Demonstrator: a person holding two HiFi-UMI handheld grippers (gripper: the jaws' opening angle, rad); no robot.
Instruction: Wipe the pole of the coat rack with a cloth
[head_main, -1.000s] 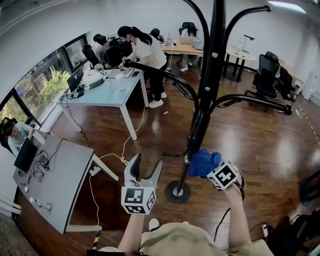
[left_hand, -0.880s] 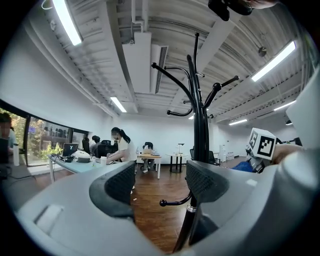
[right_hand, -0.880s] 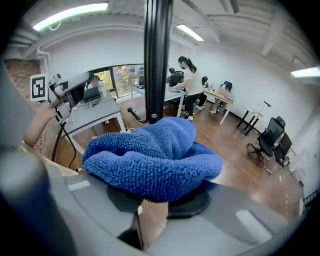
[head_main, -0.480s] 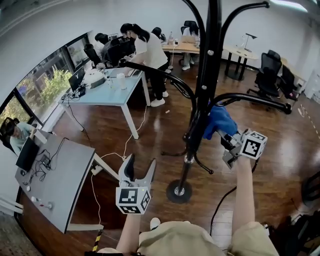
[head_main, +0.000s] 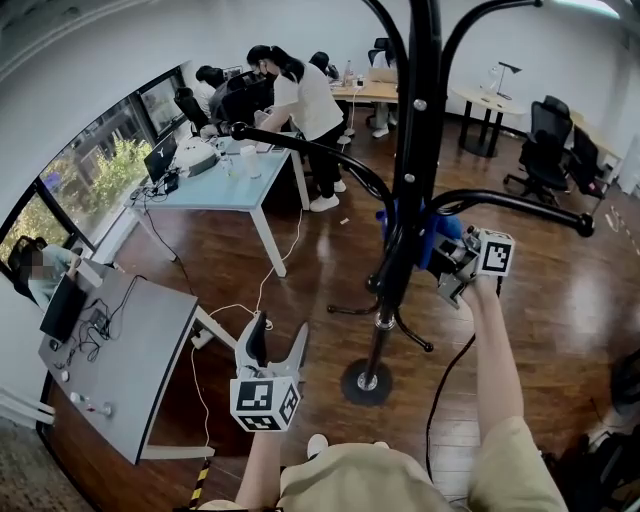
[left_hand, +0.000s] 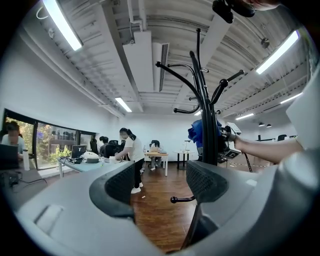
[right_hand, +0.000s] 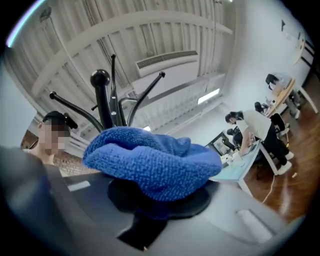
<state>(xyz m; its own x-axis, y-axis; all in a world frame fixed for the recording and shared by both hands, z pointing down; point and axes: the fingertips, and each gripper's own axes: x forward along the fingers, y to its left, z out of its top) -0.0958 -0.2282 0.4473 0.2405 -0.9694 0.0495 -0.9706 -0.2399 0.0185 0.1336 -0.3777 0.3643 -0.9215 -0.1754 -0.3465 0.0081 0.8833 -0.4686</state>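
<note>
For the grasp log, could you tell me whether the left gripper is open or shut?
Open. The left gripper has its fingers apart, nothing between them.

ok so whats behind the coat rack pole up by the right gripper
The blue cloth, shut in the right gripper, shows on both sides of the pole in the head view. The pole covers the cloth's middle, so contact between them cannot be seen.
</note>
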